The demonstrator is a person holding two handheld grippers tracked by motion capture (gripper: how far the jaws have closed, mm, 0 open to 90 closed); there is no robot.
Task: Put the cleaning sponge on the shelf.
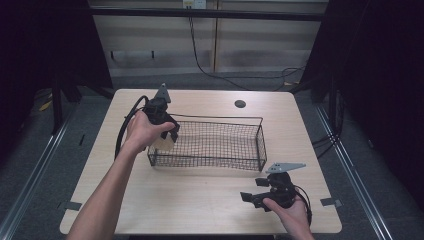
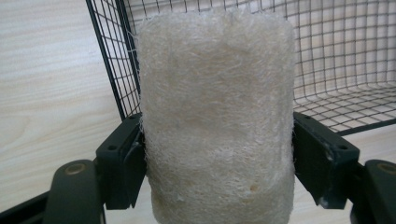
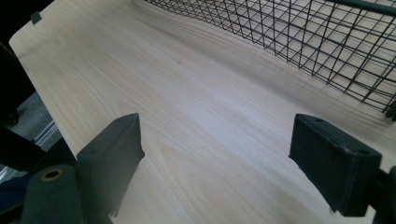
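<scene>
A pale, fibrous loofah roll stands upright between my left gripper's jaws, pressed from both sides. My left gripper holds this loofah over the left end of the black wire basket, near its left wall. The basket sits in the middle of the wooden table. My right gripper rests low over the table's front right, its jaws wide apart with nothing between them, and bare wood lies under it. The basket's mesh crosses the top of the right gripper view.
A round dark grommet sits in the table near its far edge. Dark floor and metal rails surround the table. A cable hangs down the back wall.
</scene>
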